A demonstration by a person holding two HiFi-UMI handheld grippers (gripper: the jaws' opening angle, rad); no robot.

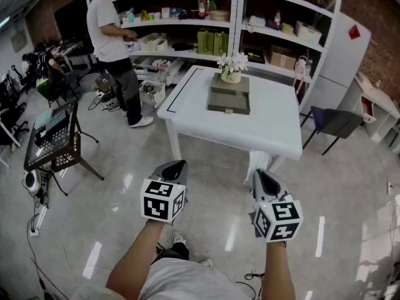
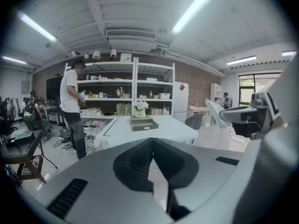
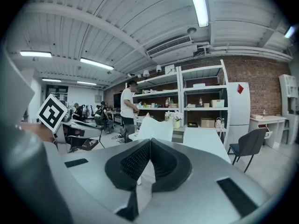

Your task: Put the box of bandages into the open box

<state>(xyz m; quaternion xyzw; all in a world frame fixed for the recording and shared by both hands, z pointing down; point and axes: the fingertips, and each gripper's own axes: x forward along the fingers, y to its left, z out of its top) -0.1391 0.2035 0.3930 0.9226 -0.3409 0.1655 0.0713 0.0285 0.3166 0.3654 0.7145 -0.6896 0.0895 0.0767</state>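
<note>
We are holding both tools low over the floor, which is shining pale grey and throwing back streaks of ceiling light. The left gripper is showing smooth grey shells with black ribbed pads, its jaws pressed together at the tips with nothing between them. The right gripper is doing the same: jaws together, empty.

Straight ahead of both, and well apart from them, a white table with a glossy top and rounded corners is standing. On it a flat olive-grey box is lying nearest us, and a second flat box is sitting just beyond it — whether they are touching or stacked, and which holds the bandages, we cannot tell. A small pot of pale flowers is standing behind them.

Further ahead, white shelves are running along a brick wall. Off to the left gripper's side a person in a white shirt is facing the shelves, and a black mesh cart is standing nearer.
</note>
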